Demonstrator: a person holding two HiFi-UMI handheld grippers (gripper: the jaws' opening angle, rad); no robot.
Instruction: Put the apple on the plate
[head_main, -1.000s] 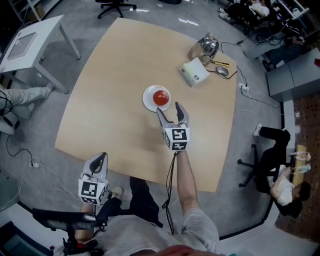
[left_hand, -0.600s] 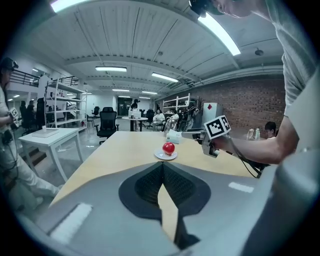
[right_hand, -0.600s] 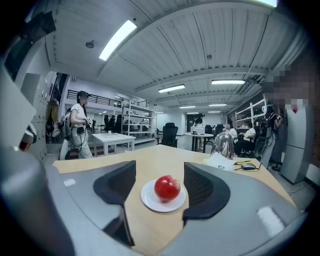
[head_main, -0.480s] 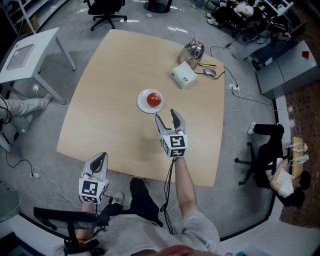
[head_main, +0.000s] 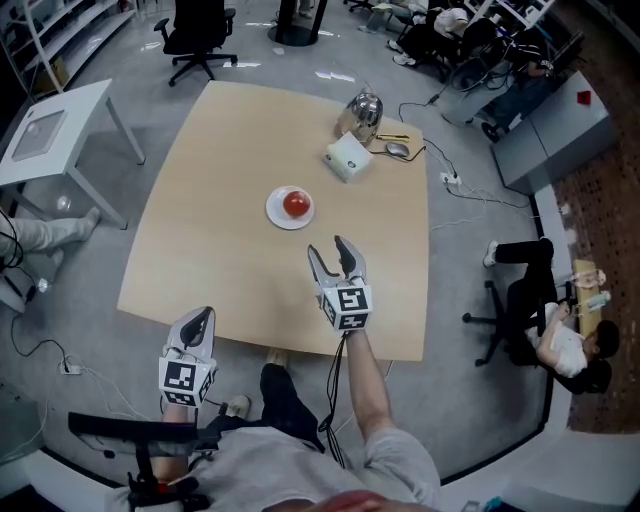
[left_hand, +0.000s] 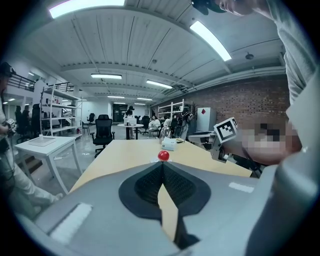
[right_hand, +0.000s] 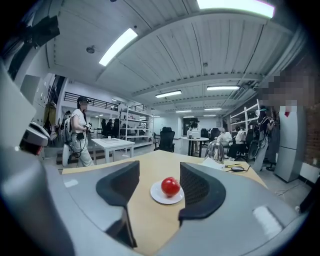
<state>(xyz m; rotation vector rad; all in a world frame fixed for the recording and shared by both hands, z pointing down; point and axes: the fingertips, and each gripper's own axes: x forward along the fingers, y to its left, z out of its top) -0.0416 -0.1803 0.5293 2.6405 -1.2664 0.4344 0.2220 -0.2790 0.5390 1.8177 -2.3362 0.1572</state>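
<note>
The apple (head_main: 296, 203) sits on the plate (head_main: 274, 213), a small white one lying near the middle of the desk (head_main: 210, 250), so the fruit is already where it belongs. The right gripper (head_main: 329, 247) hangs over the near part of the desk, well apart from the plate and pointing toward it. Its jaws stand spread and are closing, with nothing between them. In the right gripper view the apple and plate show through the gap, but they lie far ahead on the wood and neither pad touches them. The left gripper (head_main: 201, 317) is held off the desk's near edge, above the floor at the lower left of the head view. Its jaws are pressed together at the tips and pinch nothing; in the left gripper view the apple shows as a small red ball just above the tips, far off. At the far corner of the desk, well away from the plate, stand a white box (head_main: 346, 158) and, just behind it, a shiny metal kettle (head_main: 364, 107), with a mouse (head_main: 398, 150) beside them. A white side table (head_main: 50, 120) stands on the floor to the left of the desk, and a black chair (head_main: 200, 30) beyond its far edge.
</note>
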